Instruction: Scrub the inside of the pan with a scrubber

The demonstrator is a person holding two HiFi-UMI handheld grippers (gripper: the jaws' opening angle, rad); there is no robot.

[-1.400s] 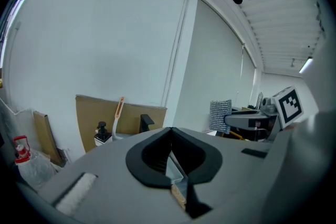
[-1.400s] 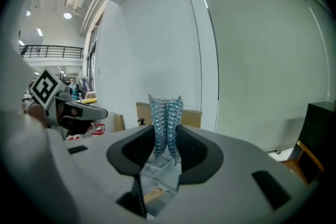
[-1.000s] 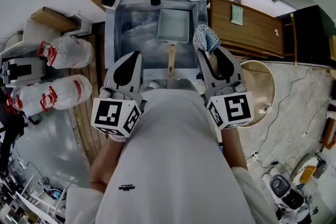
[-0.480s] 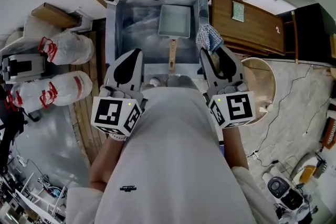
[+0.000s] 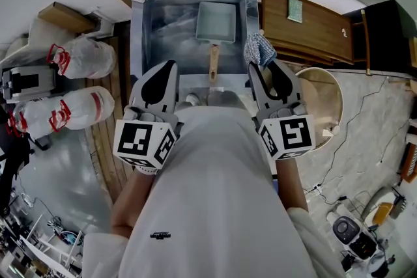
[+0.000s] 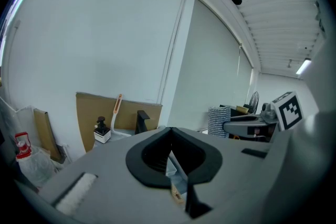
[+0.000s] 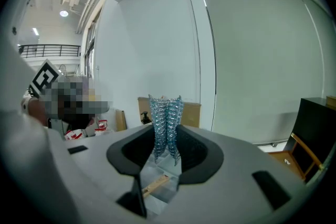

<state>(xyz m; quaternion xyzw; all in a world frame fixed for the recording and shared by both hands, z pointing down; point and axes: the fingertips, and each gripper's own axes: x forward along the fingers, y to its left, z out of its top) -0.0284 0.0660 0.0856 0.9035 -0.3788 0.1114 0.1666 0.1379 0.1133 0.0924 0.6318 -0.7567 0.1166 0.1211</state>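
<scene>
Scrubber (image 7: 166,123), soft springy mesh, sits clamped in right gripper (image 5: 262,65); left gripper (image 6: 169,131) jaws together, seemingly empty. Pan (image 5: 217,23) at twelve o'clock: rigid, best steadied by its handle (image 5: 212,67).

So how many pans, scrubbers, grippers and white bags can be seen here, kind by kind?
1 rectangular pan
1 scrubber
2 grippers: left gripper, right gripper
2 white bags
Total: 6

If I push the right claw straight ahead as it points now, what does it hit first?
Probably the sink's right rim, though height is unclear. The right claw, shut on the scrubber, aims along that rim; the pan lies to its left.
</scene>
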